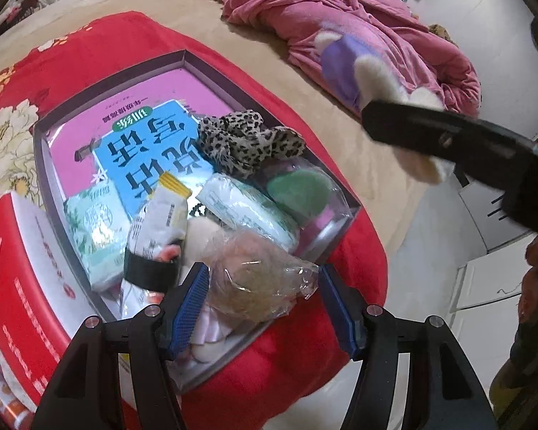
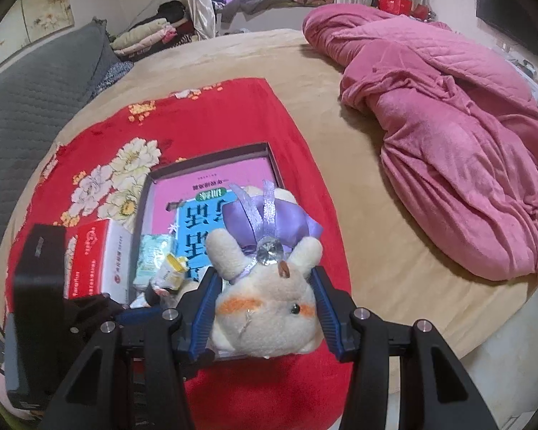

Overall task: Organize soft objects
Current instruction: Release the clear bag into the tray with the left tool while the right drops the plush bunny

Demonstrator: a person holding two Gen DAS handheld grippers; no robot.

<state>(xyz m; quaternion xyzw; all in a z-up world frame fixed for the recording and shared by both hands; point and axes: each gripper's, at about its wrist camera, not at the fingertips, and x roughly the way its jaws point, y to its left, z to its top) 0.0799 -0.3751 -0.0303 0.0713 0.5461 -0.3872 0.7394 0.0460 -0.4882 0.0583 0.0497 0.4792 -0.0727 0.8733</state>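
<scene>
Bedroom scene: a tan bed surface [image 2: 254, 53] carries a red floral cloth [image 2: 100, 136] and, off to the right of both grippers, a rumpled pink quilted blanket [image 2: 448, 136]. On the cloth, directly beyond the fingertips, sits a shallow grey box [image 1: 43, 165] holding a pink-and-blue book [image 1: 150, 150] with large Chinese characters, seen upside down and not legibly read. To the left of the grippers stands a red-and-white carton [image 2: 100, 261] with small print, too blurred to read. Left gripper [image 1: 262, 304]: jaws stand wide, flanking a crinkled clear bag [image 1: 258, 279] of beige material over the box's near corner; contact with the pads cannot be determined. Right gripper [image 2: 265, 308]: blue pads press both sides of a cream plush rabbit [image 2: 265, 315], orange-cheeked, with a purple satin bow and gem, held above the box's near edge.
</scene>
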